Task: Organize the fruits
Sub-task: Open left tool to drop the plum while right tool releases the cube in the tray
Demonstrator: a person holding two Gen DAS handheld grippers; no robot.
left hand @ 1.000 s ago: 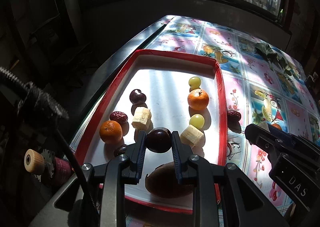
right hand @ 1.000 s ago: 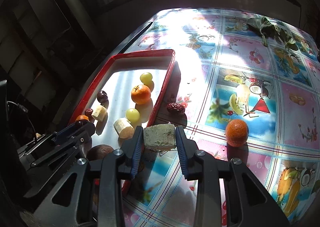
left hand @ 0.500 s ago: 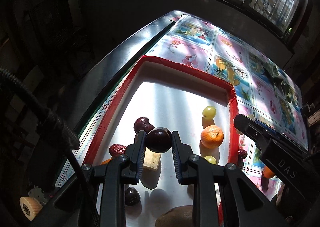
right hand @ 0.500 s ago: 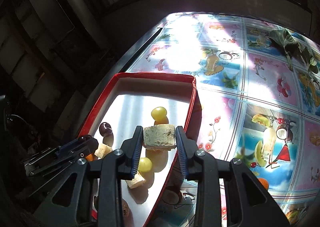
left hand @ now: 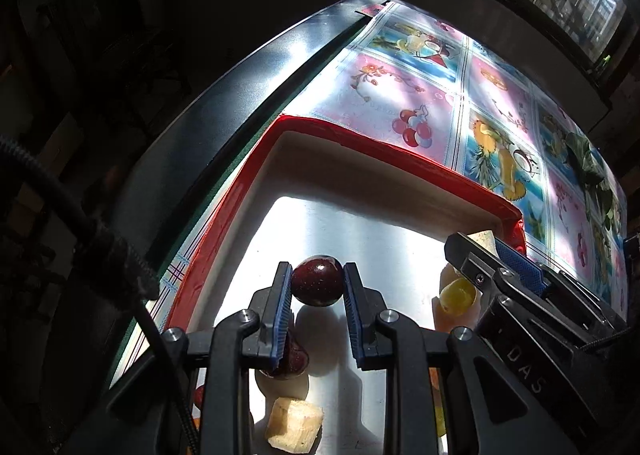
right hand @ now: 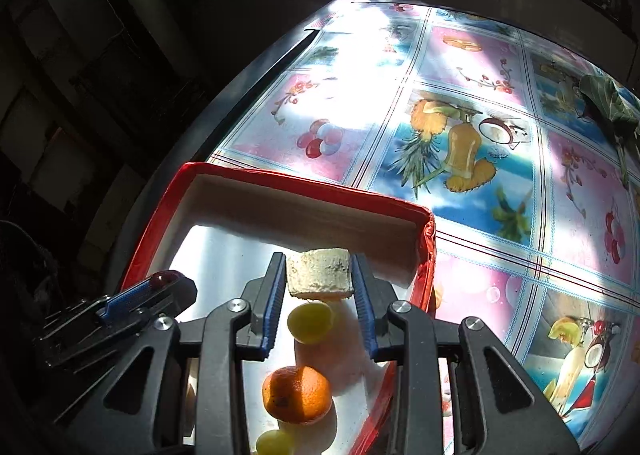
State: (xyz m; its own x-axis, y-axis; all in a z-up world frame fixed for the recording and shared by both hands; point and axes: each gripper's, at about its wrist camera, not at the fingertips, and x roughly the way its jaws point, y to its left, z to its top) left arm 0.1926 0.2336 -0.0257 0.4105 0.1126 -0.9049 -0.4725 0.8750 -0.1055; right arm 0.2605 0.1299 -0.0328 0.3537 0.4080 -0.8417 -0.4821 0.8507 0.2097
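Note:
My left gripper (left hand: 317,287) is shut on a dark red plum (left hand: 318,282) and holds it over the far part of the red-rimmed tray (left hand: 224,215). My right gripper (right hand: 319,275) is shut on a pale banana chunk (right hand: 319,273) over the tray's far right part (right hand: 280,179). Under it lie a green grape (right hand: 310,322), an orange (right hand: 297,394) and a second grape (right hand: 274,442). In the left view another banana chunk (left hand: 294,429) and a dark fruit (left hand: 290,361) lie below my fingers. The right gripper shows in the left view (left hand: 486,255), the left gripper in the right view (right hand: 160,285).
The tray sits near the left edge of a table with a fruit-print cloth (right hand: 460,143). Green leaves (right hand: 612,103) lie at the far right. A dark metal table border (left hand: 248,95) runs along the left, with a black cable (left hand: 80,223) beside my left gripper.
Both grippers have moved forward over the tray toward its far end, each still holding its fruit. The right gripper came from over the cloth to over the tray.

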